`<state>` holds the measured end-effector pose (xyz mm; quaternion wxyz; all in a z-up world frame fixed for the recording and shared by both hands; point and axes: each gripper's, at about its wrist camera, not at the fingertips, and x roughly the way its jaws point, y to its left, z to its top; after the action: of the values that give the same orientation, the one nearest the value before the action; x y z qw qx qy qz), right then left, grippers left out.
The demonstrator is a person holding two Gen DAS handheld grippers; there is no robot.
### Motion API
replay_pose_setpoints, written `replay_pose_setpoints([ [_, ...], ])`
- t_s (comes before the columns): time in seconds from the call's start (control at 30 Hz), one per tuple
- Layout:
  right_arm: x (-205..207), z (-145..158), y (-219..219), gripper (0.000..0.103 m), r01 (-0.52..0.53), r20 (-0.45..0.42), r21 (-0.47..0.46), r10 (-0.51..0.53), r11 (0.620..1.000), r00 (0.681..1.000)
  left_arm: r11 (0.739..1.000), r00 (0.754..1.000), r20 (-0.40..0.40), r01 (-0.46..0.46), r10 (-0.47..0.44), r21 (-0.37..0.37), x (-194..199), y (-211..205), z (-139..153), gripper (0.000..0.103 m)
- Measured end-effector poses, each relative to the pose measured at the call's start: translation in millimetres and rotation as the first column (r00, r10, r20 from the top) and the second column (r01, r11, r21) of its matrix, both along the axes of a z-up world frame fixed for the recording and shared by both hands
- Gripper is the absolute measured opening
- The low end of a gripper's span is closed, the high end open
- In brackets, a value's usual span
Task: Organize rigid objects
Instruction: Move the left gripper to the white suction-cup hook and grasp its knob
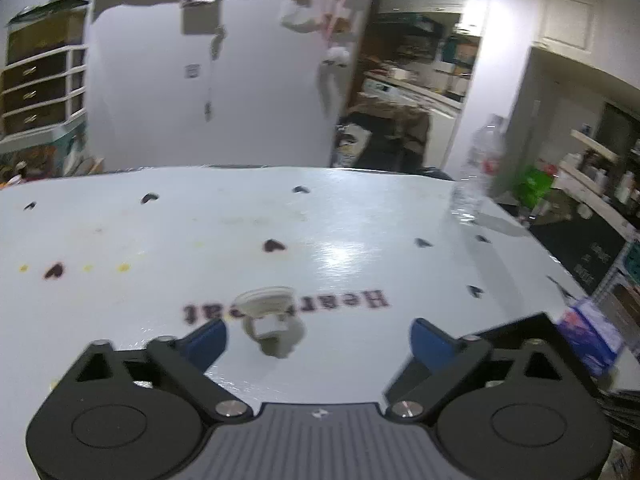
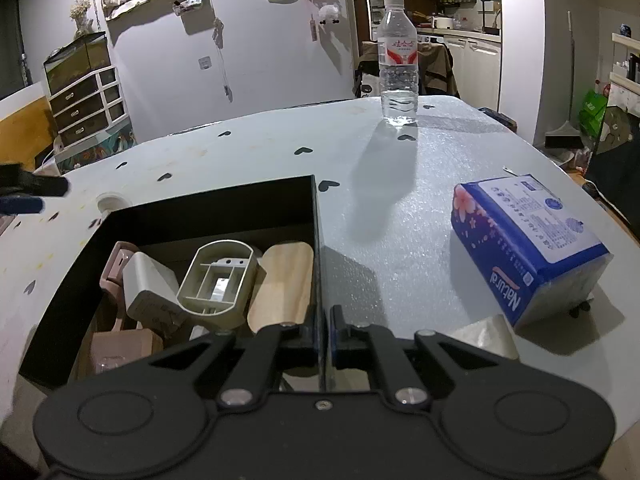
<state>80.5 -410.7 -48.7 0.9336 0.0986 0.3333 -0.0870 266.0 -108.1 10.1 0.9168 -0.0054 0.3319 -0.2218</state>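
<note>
1. The left gripper (image 1: pixel 318 336) is seen with its blue-padded jaws spread wide, nothing pressed between them.
2. A small beige plastic piece (image 1: pixel 270 320) with a round cap lies on the white table (image 1: pixel 360 240), between and just ahead of the open jaws, untouched by either pad; the picture is blurred and its exact shape cannot be told.
3. The right gripper (image 2: pixel 325 334) is clenched on the right wall of the black box (image 2: pixel 208 208), the thin wall pinched between its pads.
4. Inside the box are seen a beige oval holder (image 2: pixel 218 280) tilted on a white block (image 2: pixel 150 284), a light wooden board (image 2: pixel 282 284) against the right wall, and pink pieces (image 2: pixel 116 264) at the left.
5. Beyond the box's far left corner, the beige piece's round cap (image 2: pixel 110 200) is seen on the table.
6. A clear water bottle (image 2: pixel 398 60) stands upright near the far edge, and a blue tissue pack (image 2: pixel 528 248) lies to the right, well apart from the box.
</note>
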Motion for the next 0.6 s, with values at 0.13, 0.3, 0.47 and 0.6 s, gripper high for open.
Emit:
replay_pose_setpoints([
  [0.13,-0.6,-0.1,-0.1,0.006,-0.001,0.0,0.0,0.001,1.0,1.0,0.997,0.996,-0.02,-0.082,0.082,0.008,21.6,-3.1,-18.9,0.074],
  [0.3,-0.7,0.7,0.6,0.006,-0.002,0.0,-0.002,0.002,1.0,1.0,0.991,0.991,-0.037,-0.13,0.131,0.036,46.8,-13.5,-41.9,0.06],
  [0.47,-0.7,0.7,0.6,0.006,-0.002,0.0,0.0,0.002,1.0,1.0,0.986,0.984,-0.074,-0.158,0.161,0.05,63.8,-20.6,-59.9,0.052],
  [0.6,-1.1,1.9,1.4,0.006,-0.005,0.001,0.0,0.005,1.0,1.0,0.981,0.978,-0.085,-0.187,0.19,0.042,72.2,-22.0,-66.1,0.051],
])
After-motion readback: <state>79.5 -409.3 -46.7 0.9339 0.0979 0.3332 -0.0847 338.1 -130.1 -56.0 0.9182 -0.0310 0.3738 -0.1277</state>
